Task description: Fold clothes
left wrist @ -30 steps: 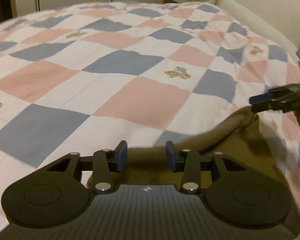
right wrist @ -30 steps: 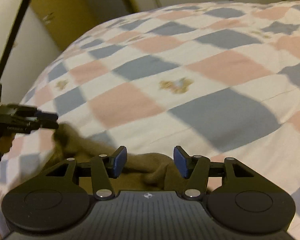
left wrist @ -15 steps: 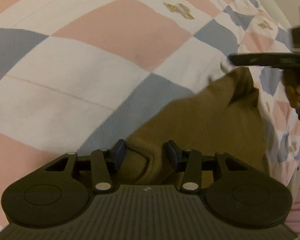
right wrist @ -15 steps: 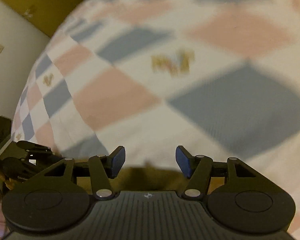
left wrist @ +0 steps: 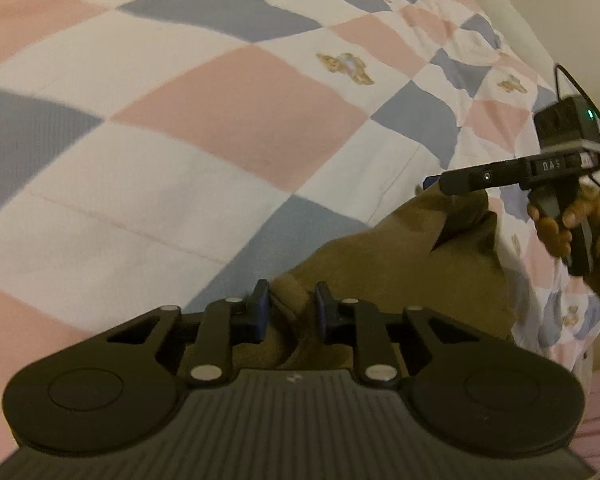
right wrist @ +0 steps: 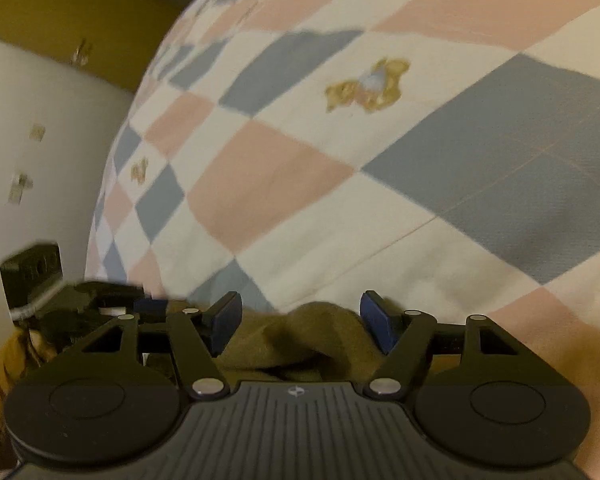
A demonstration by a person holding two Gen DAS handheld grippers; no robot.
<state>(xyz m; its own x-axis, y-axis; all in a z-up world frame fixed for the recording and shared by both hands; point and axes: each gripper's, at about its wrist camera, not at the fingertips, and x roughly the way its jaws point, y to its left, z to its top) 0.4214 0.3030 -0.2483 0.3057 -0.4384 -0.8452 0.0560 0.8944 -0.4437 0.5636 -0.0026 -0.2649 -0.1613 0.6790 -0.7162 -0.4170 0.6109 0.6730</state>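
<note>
An olive-brown garment (left wrist: 400, 256) lies bunched near the edge of a bed covered by a checked quilt (left wrist: 228, 120) in pink, blue-grey and white squares, with small teddy-bear motifs (left wrist: 346, 67) stitched onto some of the white ones. The left gripper (left wrist: 289, 309) sits low over the near edge of the cloth, its blue-padded fingers (left wrist: 260, 308) set a little apart with a raised ridge of the fabric standing between them; the pads look just clear of the cloth on either side, so it is parted rather than pinching. From its camera the right gripper (left wrist: 434, 182) shows off to the side, held by a hand (left wrist: 568, 220) wrapped round the handle, its tip down at the far corner of the garment where the cloth rises into a peak. The right wrist camera shows that gripper (right wrist: 300, 320) with its jaws spread wide, a hump of the olive garment (right wrist: 312, 336) rising in the gap and touching neither pad. The other tool (right wrist: 100, 300) is dimly seen at the left of that view, blurred, beside a pale wall (right wrist: 40, 140).
</note>
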